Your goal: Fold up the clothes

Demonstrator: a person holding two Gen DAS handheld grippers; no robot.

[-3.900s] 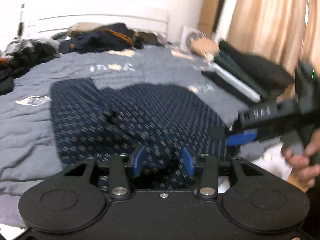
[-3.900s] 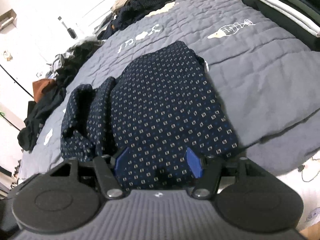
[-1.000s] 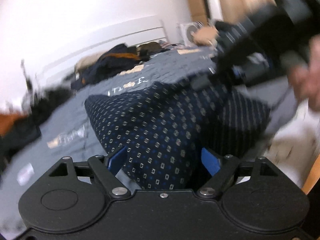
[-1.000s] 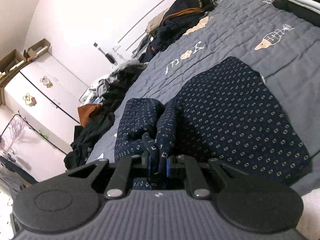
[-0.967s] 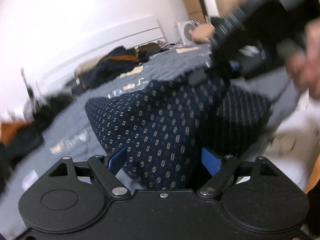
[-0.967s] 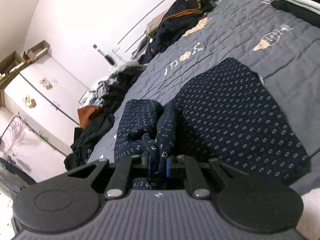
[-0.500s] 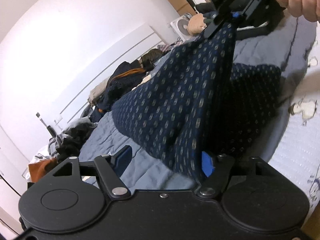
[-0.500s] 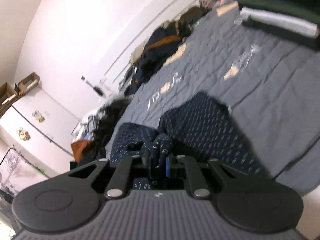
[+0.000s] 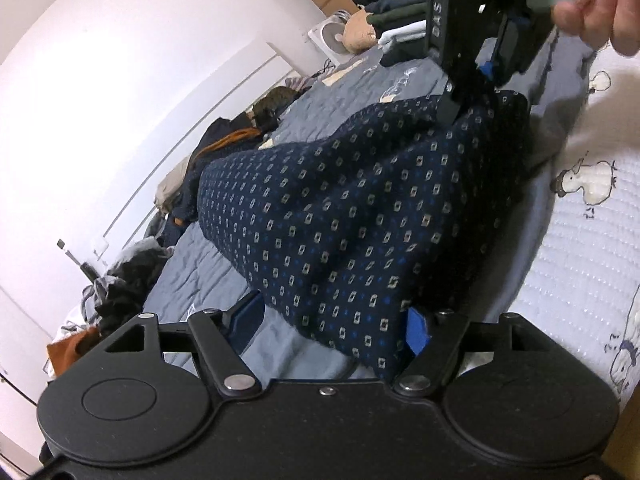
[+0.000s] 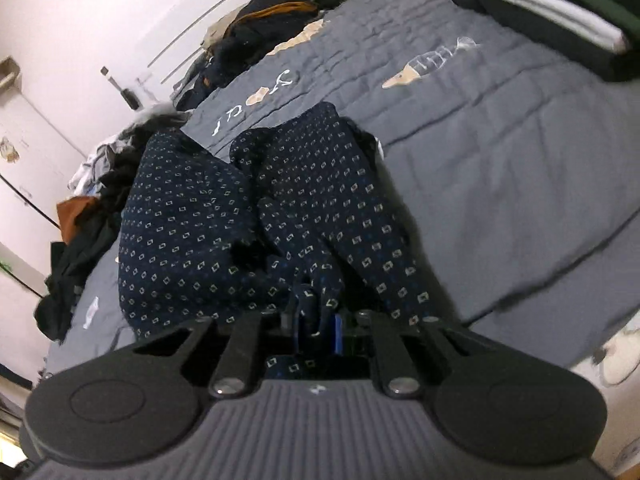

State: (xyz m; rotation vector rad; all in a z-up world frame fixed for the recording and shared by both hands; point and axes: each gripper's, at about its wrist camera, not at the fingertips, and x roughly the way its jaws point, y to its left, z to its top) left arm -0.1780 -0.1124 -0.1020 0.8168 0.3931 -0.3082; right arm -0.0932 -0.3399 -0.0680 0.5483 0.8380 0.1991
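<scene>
Left wrist view: navy patterned garment [image 9: 344, 216] fills the centre of the frame, draped in a slope from the upper right down to the lower centre, over the grey quilt [image 9: 208, 264]. Left gripper [image 9: 332, 326] stands wide open at lower centre; cloth hangs between the blue pads, lying against the right one, clear of the left. No clamp. A second ago the fabric filled the whole gap and the jaws stood wider.

Right gripper [image 9: 472, 80], upper right of the same view, pinches the raised end of the garment; a hand [image 9: 596, 4] shows at the top right corner. Half a second ago that pinch point sat higher and the cloth hung steeper; now the peak is lower and the slope flatter.

Right wrist view: right gripper [image 10: 318, 324] nearly closed on a bunched fold of the garment [image 10: 280, 216], jaws starting to open, cloth still between them. The garment lies in two lobes across the centre, quilt [image 10: 500, 168] to the right. Stack of folded clothes [image 10: 560, 16] at upper right; loose clothes heap [image 10: 264, 24] at top centre.

Judgement: the lifted half is being brought over and laid down, a fold nearly placed. Left side already let go; right release appears under way. Next likely need: smoothing the bunched edge, since the fold looks lumpy near the pinch.
</scene>
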